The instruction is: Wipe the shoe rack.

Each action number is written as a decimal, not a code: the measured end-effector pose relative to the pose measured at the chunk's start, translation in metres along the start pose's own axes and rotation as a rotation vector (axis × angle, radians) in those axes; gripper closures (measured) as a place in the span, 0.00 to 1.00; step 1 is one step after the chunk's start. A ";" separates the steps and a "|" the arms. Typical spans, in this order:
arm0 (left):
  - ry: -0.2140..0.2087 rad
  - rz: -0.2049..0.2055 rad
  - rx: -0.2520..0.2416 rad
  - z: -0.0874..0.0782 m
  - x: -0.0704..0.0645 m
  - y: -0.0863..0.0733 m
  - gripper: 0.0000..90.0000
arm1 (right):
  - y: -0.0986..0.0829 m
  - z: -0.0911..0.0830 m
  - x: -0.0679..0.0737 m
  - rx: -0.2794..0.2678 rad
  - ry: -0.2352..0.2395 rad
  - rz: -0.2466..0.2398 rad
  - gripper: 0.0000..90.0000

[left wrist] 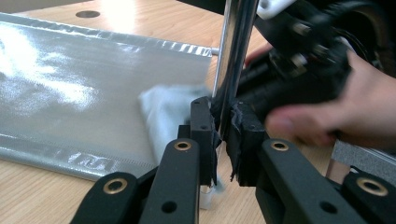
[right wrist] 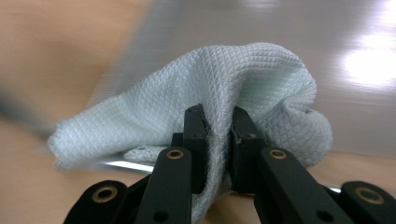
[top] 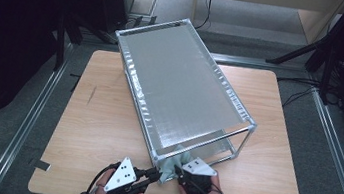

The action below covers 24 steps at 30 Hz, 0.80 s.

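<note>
We see a silver two-shelf rack (top: 181,85) on a wooden table (top: 90,131). At its near corner lies a pale blue cloth (right wrist: 196,93), pinched in our right gripper (right wrist: 218,122). Our left gripper (left wrist: 222,122) is clamped around the rack's chrome corner post (left wrist: 236,51).

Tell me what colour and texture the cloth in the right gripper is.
Pale blue-green cloth with a fine waffle weave, clearest in the right gripper view.
</note>
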<state>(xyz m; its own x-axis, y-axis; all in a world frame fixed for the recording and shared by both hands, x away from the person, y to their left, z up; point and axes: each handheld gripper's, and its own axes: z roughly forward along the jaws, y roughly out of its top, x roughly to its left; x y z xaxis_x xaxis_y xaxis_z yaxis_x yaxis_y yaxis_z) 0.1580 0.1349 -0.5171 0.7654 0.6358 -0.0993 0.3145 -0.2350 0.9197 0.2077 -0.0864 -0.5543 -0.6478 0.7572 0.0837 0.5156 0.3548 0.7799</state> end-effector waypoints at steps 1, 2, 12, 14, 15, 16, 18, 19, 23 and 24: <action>-0.001 -0.001 -0.001 0.000 0.000 0.000 0.91 | 0.000 0.000 0.000 0.000 0.000 0.000 0.89; -0.002 -0.002 -0.001 0.000 0.000 0.000 0.91 | 0.001 0.000 0.009 0.000 0.033 -0.030 0.89; -0.006 -0.002 -0.002 0.000 0.001 -0.001 0.91 | -0.003 -0.028 -0.064 0.004 -0.230 0.077 0.88; -0.006 -0.003 -0.002 0.000 0.001 -0.001 0.91 | -0.006 -0.037 -0.082 -0.010 -0.291 0.116 0.89; -0.006 -0.004 -0.002 0.000 0.001 -0.001 0.91 | -0.008 -0.041 -0.088 -0.016 -0.304 0.137 0.89; -0.005 -0.004 -0.002 0.000 0.001 -0.001 0.91 | -0.009 -0.043 -0.092 -0.021 -0.299 0.162 0.89; -0.003 -0.006 -0.002 0.000 0.001 0.000 0.91 | -0.009 -0.042 -0.089 -0.020 -0.292 0.160 0.89; -0.003 -0.006 -0.002 0.000 0.001 0.000 0.91 | -0.009 -0.042 -0.089 -0.020 -0.292 0.160 0.89; -0.005 -0.010 -0.003 0.001 0.001 -0.001 0.91 | -0.005 -0.026 -0.051 -0.007 -0.186 0.074 0.89; -0.005 -0.010 -0.003 0.001 0.001 -0.001 0.91 | -0.004 -0.022 -0.040 -0.001 -0.158 0.058 0.89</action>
<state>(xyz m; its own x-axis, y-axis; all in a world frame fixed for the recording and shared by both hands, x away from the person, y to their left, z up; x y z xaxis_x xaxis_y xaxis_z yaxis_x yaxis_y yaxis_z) 0.1592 0.1354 -0.5180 0.7652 0.6343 -0.1100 0.3203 -0.2270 0.9197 0.2191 -0.1302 -0.5473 -0.5204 0.8534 0.0297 0.5486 0.3075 0.7775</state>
